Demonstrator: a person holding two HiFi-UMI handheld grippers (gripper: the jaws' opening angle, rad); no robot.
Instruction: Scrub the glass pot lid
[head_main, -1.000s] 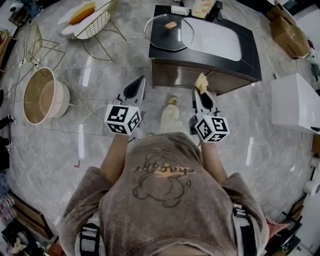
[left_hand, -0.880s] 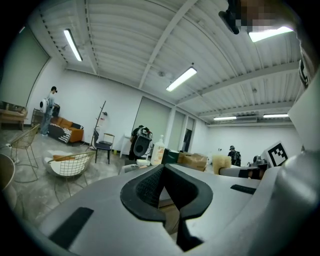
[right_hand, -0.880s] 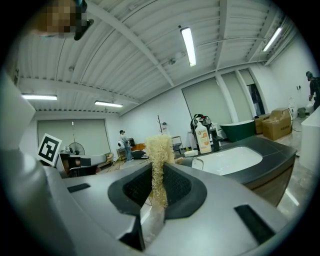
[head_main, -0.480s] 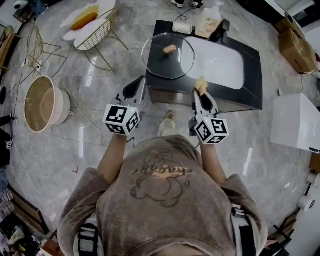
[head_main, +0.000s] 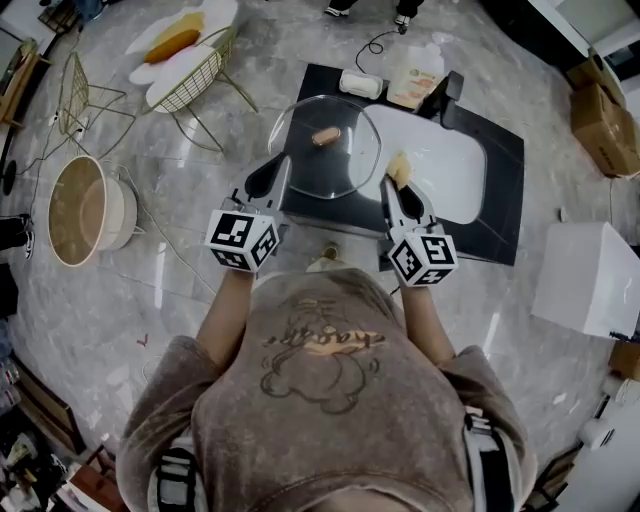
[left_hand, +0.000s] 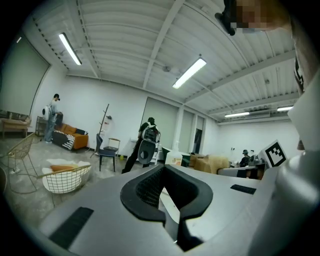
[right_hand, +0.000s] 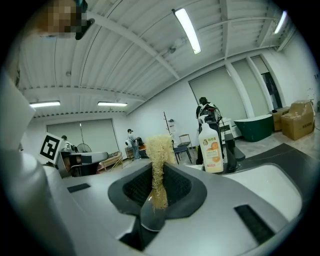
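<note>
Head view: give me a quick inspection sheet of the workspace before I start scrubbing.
Surface: black counter with a white sink basin.
Job's things: glass pot lid lies on the counter, left of the basin; fibre scrubber ready.
Clutter: soap bottle and a white block at the far edge.
Grippers: left gripper shut, empty; right gripper shut on the fibre scrubber.
Cables: thin cable on the floor beyond the counter.
Surroundings: wire chair, round tub, cardboard boxes.

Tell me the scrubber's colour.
The fibre scrubber is pale straw yellow, clearest in the right gripper view.
</note>
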